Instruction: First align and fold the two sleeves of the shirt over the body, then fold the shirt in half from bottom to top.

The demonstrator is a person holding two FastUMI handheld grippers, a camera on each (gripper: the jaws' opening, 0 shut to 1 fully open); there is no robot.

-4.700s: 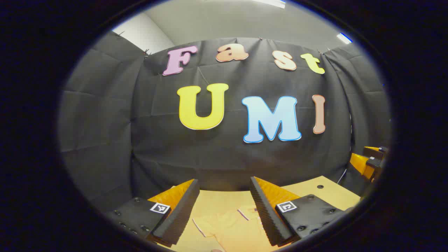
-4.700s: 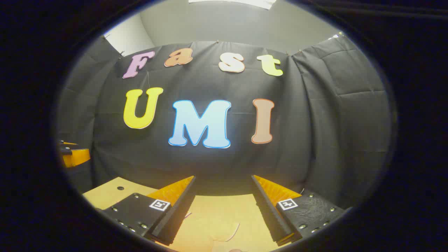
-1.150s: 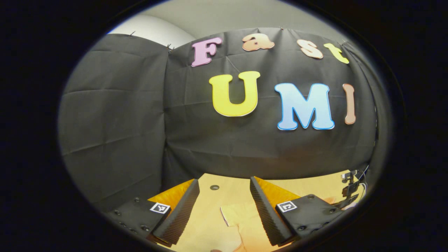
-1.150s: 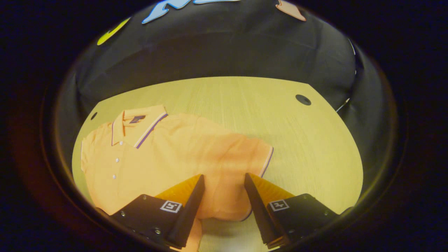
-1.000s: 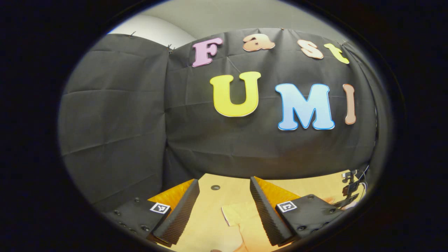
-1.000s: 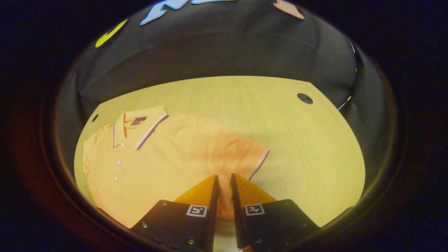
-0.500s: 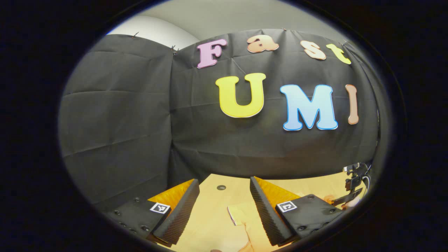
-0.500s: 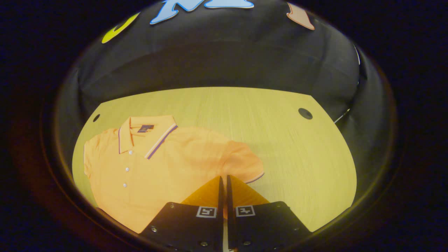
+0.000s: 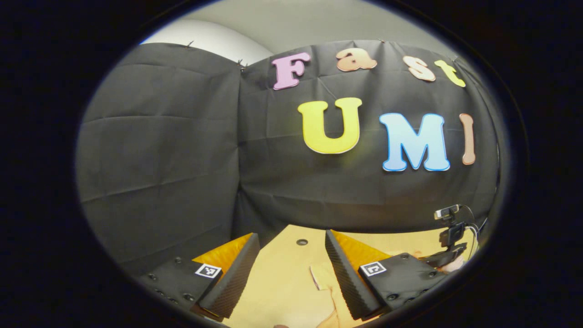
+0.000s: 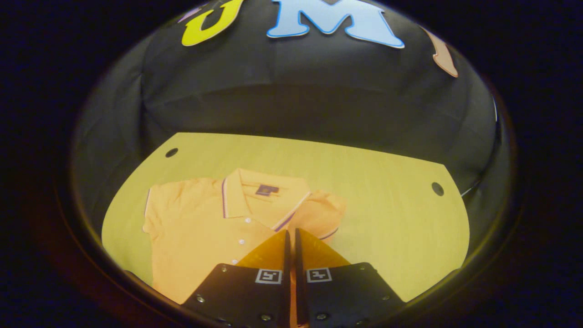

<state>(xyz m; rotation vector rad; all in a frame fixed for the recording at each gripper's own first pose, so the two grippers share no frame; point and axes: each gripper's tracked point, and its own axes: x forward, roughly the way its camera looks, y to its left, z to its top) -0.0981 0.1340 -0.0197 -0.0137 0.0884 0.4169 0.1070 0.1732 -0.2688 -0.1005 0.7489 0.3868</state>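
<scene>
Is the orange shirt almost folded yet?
Not yet, it has only begun. The right claw is shut on one sleeve of the polo shirt and has it bunched in toward the collar. The other sleeve lies flat on the table. The left claw hangs open. Left: both sleeves folded over, then the bottom-to-top fold.
</scene>
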